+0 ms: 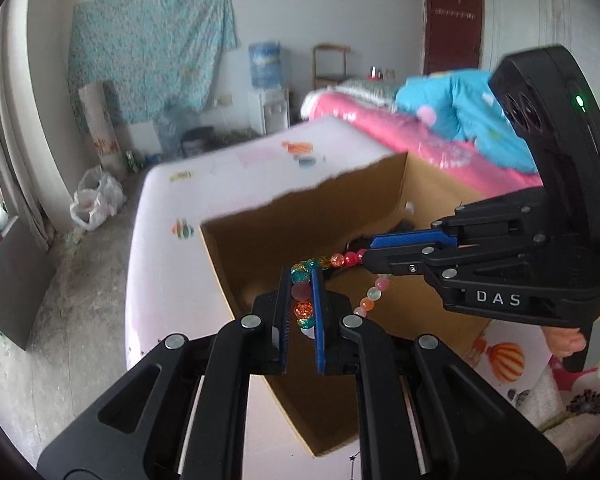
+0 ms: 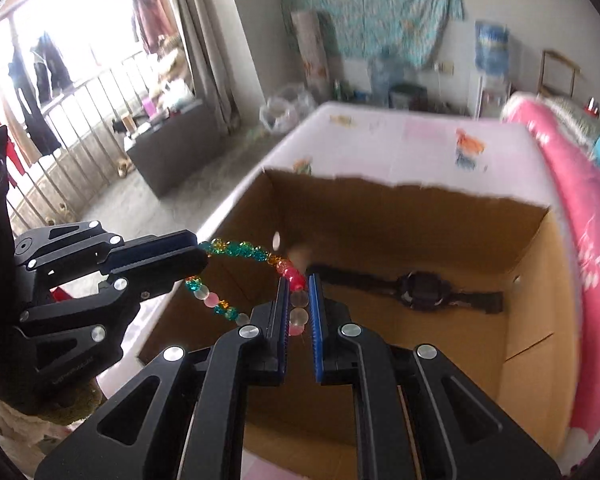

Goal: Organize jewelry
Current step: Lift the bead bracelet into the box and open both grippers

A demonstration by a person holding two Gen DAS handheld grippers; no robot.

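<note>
Both tools (image 1: pixel 301 280) (image 2: pixel 299 284) pinch the bead bracelet (image 1: pixel 340 259) above the box (image 2: pixel 420 208)

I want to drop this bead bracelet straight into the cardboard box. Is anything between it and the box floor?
Nothing visible blocks it. The bead bracelet, held by both the left gripper and right gripper, hangs over the open cardboard box; a black watch lies farther back.

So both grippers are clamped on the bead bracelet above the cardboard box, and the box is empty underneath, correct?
Not quite. The left gripper and right gripper are both shut on the bead bracelet above the cardboard box, but the box is not empty: the right wrist view shows a black wristwatch lying on its floor.
</note>
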